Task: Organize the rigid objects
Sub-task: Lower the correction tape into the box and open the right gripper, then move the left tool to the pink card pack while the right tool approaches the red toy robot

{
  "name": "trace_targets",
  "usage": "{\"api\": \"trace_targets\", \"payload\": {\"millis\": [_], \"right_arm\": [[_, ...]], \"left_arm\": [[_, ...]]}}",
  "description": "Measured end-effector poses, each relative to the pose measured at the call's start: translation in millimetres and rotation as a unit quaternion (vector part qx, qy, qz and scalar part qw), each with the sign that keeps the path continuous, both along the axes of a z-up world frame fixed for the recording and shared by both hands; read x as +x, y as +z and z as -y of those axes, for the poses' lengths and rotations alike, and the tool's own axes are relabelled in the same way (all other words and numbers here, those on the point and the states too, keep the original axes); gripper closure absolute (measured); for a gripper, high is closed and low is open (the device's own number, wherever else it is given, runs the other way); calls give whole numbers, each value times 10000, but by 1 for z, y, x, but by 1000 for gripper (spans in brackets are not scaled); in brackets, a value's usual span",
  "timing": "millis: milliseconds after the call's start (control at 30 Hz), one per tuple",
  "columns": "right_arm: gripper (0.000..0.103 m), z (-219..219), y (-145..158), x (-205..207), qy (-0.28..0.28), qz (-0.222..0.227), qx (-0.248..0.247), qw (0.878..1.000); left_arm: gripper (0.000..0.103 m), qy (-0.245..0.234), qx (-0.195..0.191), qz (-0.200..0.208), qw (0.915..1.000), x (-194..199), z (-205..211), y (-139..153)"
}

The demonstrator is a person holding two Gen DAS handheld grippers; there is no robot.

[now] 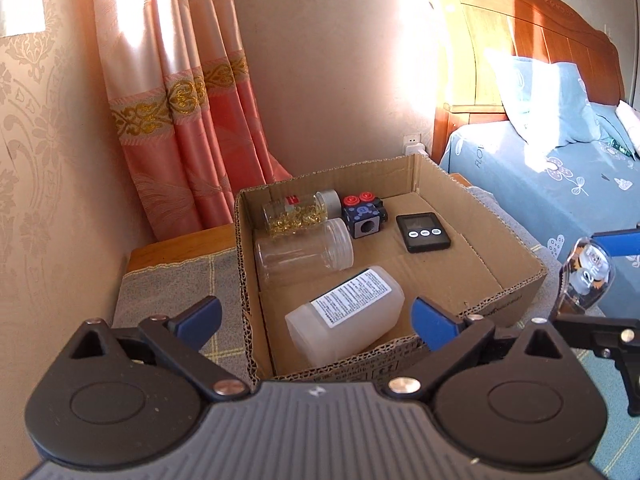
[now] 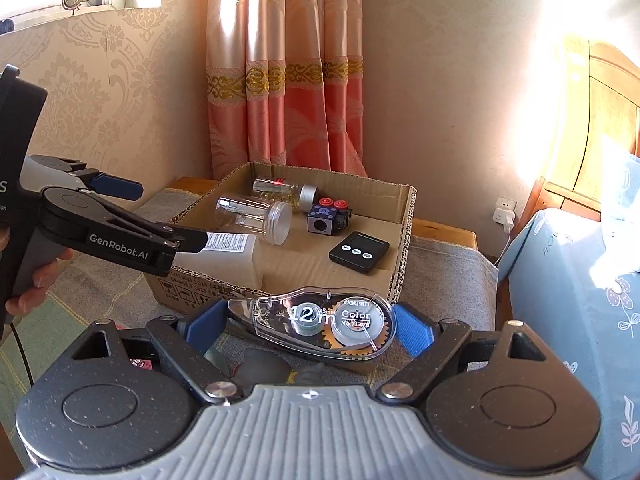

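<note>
**Correction-tape dispenser held short of the carton**

A clear plastic, teardrop-shaped correction-tape dispenser (image 2: 320, 322) is grasped between the blue pads of the right gripper (image 2: 310, 326), low in the centre of the right wrist view. Its long axis lies crosswise between the fingers, nose toward the left of the frame and rounded end toward the right. It is held in the air just in front of the near wall of the open brown corrugated cardboard box (image 2: 404, 236), which lies above it in the frame, so the box is judged to be reached by a move forward along the fingers. The right gripper is the nearer one to that drop.

In the left wrist view the left gripper (image 1: 316, 320) is spread wide and grasps nothing; it hovers over the near left corner of the box, above a translucent white plastic bottle with a printed label (image 1: 346, 312) lying on its side.

Also lying in the box are an empty clear plastic jar (image 1: 304, 250), a clear jar of gold-coloured bits with a silver cap (image 1: 300, 212), a dark cube toy with red buttons (image 1: 364, 216) and a flat black timer with three buttons (image 1: 424, 232).

"12m", "Color" and "deli" are read on the dispenser; "GenRobot.AI" is read on the left gripper's arm. The bottle's label is too small to read.
</note>
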State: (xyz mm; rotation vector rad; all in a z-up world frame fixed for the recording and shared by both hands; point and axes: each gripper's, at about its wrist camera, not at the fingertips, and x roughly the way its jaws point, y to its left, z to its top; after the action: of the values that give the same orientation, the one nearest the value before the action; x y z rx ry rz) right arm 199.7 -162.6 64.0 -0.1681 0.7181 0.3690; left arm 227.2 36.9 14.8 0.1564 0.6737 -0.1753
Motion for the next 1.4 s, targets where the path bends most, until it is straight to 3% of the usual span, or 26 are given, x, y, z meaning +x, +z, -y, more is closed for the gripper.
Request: {"api": "trace_targets", "payload": {"millis": [367,667,700,733,767,1233,1400], "right_arm": [[11,-18,0,28,46,-62,-52,10000],[11,-35,-7,75,-137,-144,-252,9995],[8,-35,-6,79,-177,-160,-211,9995],[0,-34,-6,82,-232,-141,-179,9995],[0,-34,-5,82,-265,-111,-159,9995],[0,-29,-25,24,-309,-366,-470,9977],[0,-30,-43,-12,458,-476,-290,9974]], "left_arm": [[2,481,-310,18,9984,-71,-19,-10],[2,664,-276,42,9974,-93,-33,-13],[2,692,-269,47,9972,-94,-35,-12],[2,718,-261,55,9971,-96,-37,-12],[2,731,-266,61,9970,-97,-38,-12],[2,798,-316,3,9963,-101,-50,-19],[2,865,-380,-73,9955,-101,-55,-24]]}}
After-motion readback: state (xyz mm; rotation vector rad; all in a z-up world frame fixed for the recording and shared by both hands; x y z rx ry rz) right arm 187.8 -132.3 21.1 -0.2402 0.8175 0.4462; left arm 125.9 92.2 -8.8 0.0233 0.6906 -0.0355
